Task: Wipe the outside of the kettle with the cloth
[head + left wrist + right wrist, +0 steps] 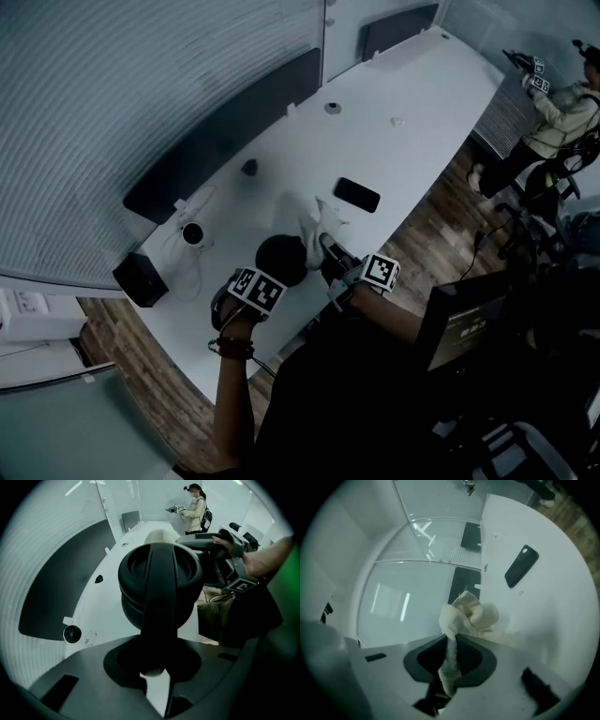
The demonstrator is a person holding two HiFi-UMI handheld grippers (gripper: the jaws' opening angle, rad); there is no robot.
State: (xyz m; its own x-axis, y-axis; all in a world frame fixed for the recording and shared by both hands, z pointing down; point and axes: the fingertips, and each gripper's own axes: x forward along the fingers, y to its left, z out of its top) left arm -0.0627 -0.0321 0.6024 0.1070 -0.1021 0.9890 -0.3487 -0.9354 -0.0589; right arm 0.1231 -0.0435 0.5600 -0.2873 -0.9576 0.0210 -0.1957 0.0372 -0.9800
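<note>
Little wiping seems done yet: left tongs (157, 663) clench the handle (161, 597) of the round black kettle (279, 255) at the near edge of the white counter (422, 103), right tongs (450, 653) grasp the crumpled white cloth (471, 613) beside it.

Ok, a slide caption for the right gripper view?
Right gripper clamped on a crumpled cream cloth, white table and a flat black phone behind.

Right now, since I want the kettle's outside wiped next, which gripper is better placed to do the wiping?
Right. The right gripper has its jaws shut on the cloth, bunched close beside the kettle. The left gripper grips the kettle's handle from above, steadying it.
</note>
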